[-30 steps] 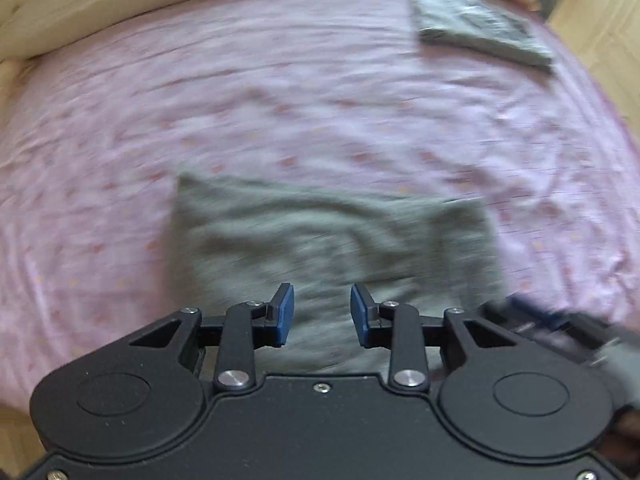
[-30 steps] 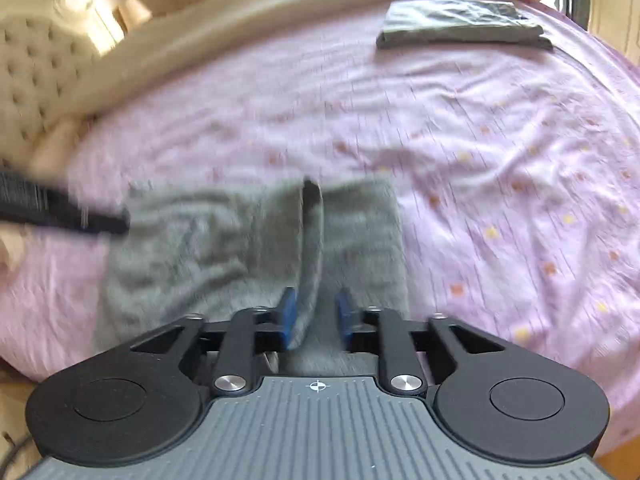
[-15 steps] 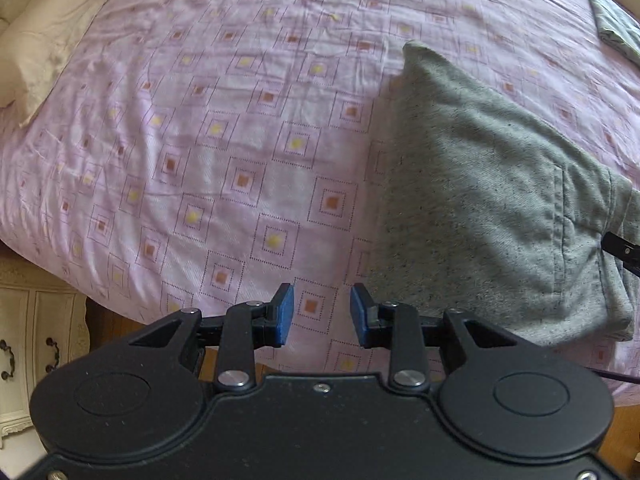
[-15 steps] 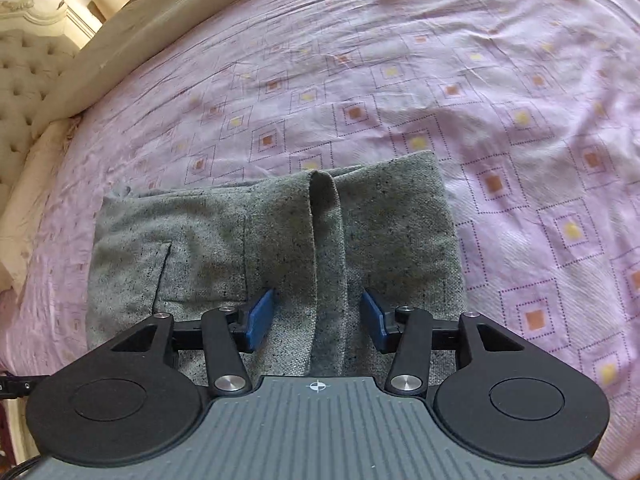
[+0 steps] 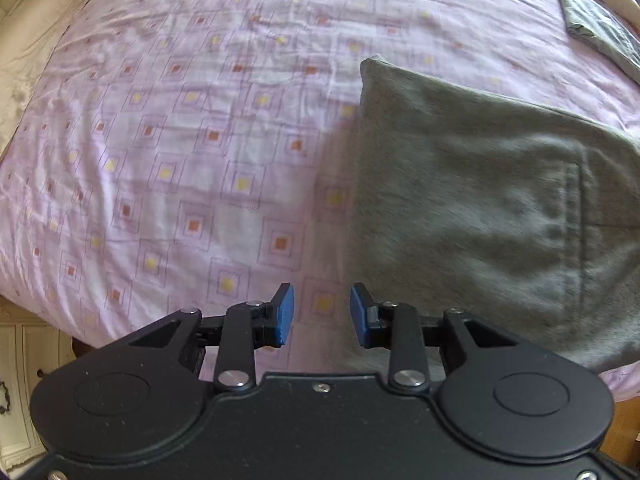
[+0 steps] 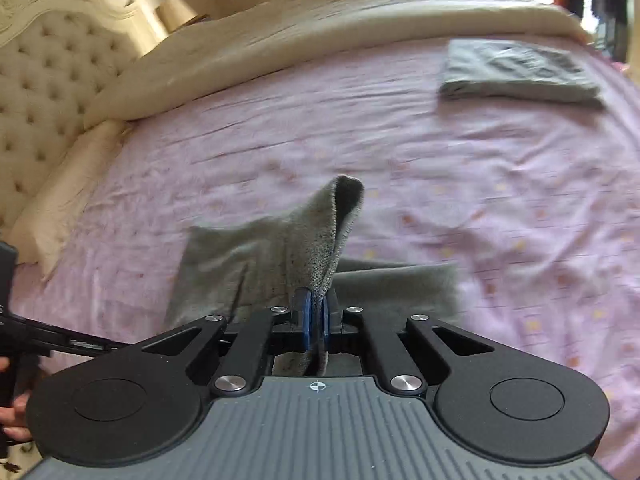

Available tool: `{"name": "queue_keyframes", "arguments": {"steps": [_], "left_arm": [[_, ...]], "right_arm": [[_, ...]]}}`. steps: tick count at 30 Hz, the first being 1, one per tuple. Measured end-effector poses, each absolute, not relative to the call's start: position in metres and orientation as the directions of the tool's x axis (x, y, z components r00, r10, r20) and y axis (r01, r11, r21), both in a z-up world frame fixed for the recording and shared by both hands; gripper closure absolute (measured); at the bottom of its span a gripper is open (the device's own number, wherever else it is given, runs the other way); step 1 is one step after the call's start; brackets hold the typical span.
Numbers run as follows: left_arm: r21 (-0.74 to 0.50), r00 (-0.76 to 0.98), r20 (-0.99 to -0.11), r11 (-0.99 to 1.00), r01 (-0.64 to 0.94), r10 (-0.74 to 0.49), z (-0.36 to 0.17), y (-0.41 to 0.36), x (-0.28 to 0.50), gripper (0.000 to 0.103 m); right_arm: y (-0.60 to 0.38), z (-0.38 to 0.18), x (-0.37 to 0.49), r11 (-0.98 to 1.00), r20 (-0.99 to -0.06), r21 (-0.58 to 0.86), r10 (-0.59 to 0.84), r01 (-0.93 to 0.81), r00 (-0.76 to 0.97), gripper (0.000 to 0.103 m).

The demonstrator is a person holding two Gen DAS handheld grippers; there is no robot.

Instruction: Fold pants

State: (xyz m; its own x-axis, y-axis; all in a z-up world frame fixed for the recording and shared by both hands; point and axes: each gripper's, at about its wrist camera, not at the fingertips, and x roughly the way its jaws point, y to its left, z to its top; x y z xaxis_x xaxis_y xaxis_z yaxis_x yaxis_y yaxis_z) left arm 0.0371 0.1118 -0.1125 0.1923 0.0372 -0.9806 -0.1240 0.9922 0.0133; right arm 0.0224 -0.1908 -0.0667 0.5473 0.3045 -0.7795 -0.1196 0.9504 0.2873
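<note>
Grey pants [image 6: 256, 264] lie folded near the front edge of the bed [image 6: 500, 184], on its pink patterned sheet. The right claw [image 6: 315, 322], spread wide around a ridge of cloth half a second ago, is now clamped on that fold and has drawn it up into a peak. The left claw [image 5: 322, 316] stays parted as before, gripping nothing, over bare sheet just beside the pants' edge. A second folded grey garment [image 6: 520, 70] rests towards the bed's far corner.
</note>
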Motion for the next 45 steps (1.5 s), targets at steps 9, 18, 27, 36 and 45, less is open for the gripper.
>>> {"name": "queue_keyframes", "arguments": {"steps": [9, 18, 27, 36, 45], "left_arm": [[0.014, 0.161, -0.987, 1.0, 0.005, 0.013, -0.138, 0.055, 0.063, 0.062], [0.071, 0.097, -0.993, 0.994, 0.089, 0.063, -0.175, 0.02, 0.054, 0.055], [0.061, 0.151, -0.987, 0.996, 0.061, 0.051, -0.148, 0.031, 0.07, 0.046], [0.084, 0.21, -0.975, 0.996, 0.015, 0.079, -0.161, 0.04, 0.153, 0.045], [0.092, 0.206, -0.975, 0.995, 0.035, 0.083, -0.176, 0.04, 0.165, 0.038]], "right_arm": [[-0.227, -0.126, 0.04, 0.985, -0.892, 0.158, 0.114, 0.066, 0.438, 0.093], [-0.184, -0.146, 0.028, 0.978, -0.901, 0.186, 0.208, -0.093, 0.382, 0.081], [-0.187, -0.132, 0.027, 0.979, -0.883, 0.153, 0.198, -0.137, 0.425, 0.081], [-0.201, -0.148, 0.087, 0.99, -0.881, 0.102, 0.134, -0.094, 0.455, 0.072], [-0.222, -0.17, 0.092, 0.994, -0.883, 0.109, 0.105, -0.016, 0.457, 0.021]]}}
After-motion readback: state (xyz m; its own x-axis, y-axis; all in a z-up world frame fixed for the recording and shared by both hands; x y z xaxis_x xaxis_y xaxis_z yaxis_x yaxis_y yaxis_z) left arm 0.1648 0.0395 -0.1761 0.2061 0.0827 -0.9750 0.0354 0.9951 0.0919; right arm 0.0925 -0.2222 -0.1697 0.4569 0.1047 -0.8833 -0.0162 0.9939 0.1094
